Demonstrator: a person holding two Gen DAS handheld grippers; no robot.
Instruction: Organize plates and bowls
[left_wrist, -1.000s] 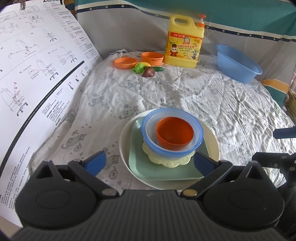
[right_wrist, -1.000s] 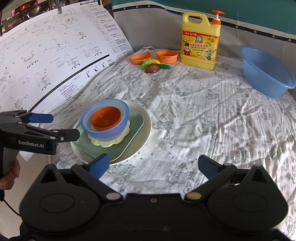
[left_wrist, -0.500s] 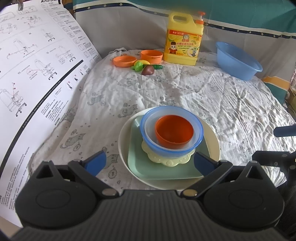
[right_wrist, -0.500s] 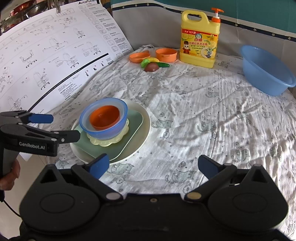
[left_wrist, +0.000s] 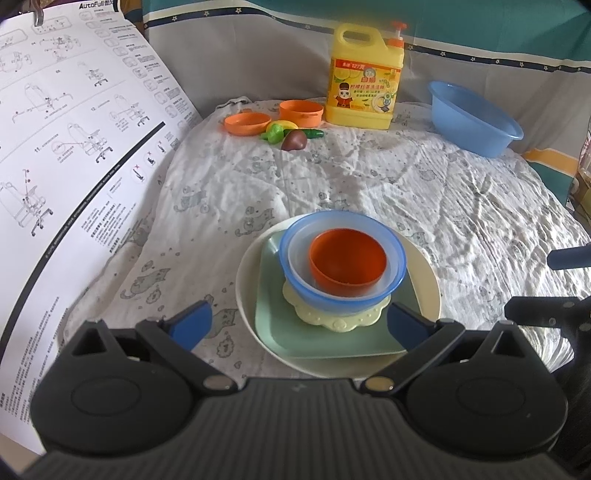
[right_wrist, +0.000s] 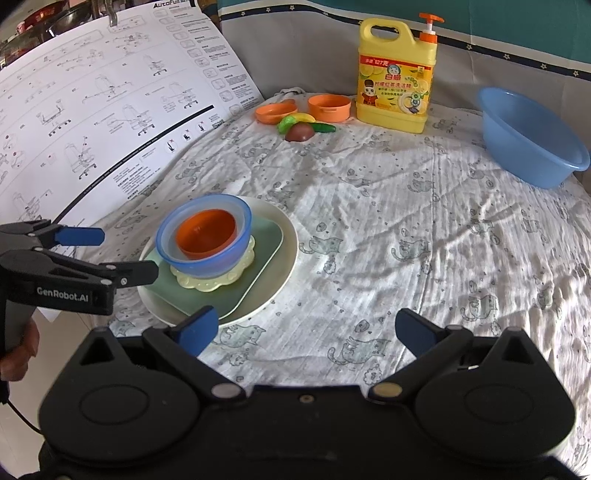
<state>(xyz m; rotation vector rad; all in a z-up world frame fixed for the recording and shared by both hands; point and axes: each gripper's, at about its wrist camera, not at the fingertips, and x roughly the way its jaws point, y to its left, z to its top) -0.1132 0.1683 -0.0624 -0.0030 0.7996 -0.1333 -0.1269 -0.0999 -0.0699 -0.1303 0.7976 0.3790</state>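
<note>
Centrally, on a cat-printed white cloth (left_wrist: 369, 192) spread over the counter, sits one nested stack. At the bottom is a round cream plate (left_wrist: 430, 280), then a square pale green plate (left_wrist: 280, 332), then a small pale yellow plate with a scalloped edge (left_wrist: 325, 319). On that stands a translucent blue bowl (left_wrist: 306, 291), a clear whitish bowl (left_wrist: 297, 258) inside it, and an orange bowl (left_wrist: 347, 264) innermost, upright and showing nothing inside.

In the left wrist view the stack lies at 12 o'clock from the left gripper (left_wrist: 299, 325), whose blue-tipped fingers (left_wrist: 192, 325) are spread wide and hold nothing; their tips flank the near side of the stack. In the right wrist view the stack sits at about 10 o'clock from the right gripper (right_wrist: 306, 330), whose fingers (right_wrist: 197, 328) are likewise wide apart and empty, the left tip overlapping the cream plate's near rim in the picture; whether it touches, I cannot tell. A hand (right_wrist: 16, 350) grips the left gripper's handle at the left edge of that view.

Farther back, toward 12 o'clock, stand a yellow dish-soap jug (left_wrist: 364, 77), an orange dish (left_wrist: 247, 123), an orange cup (left_wrist: 301, 112) and some toy vegetables (left_wrist: 288, 134). A blue basin (left_wrist: 472, 118) rests at 1 o'clock. A large printed instruction sheet (left_wrist: 74, 147) rises at 9 o'clock.
</note>
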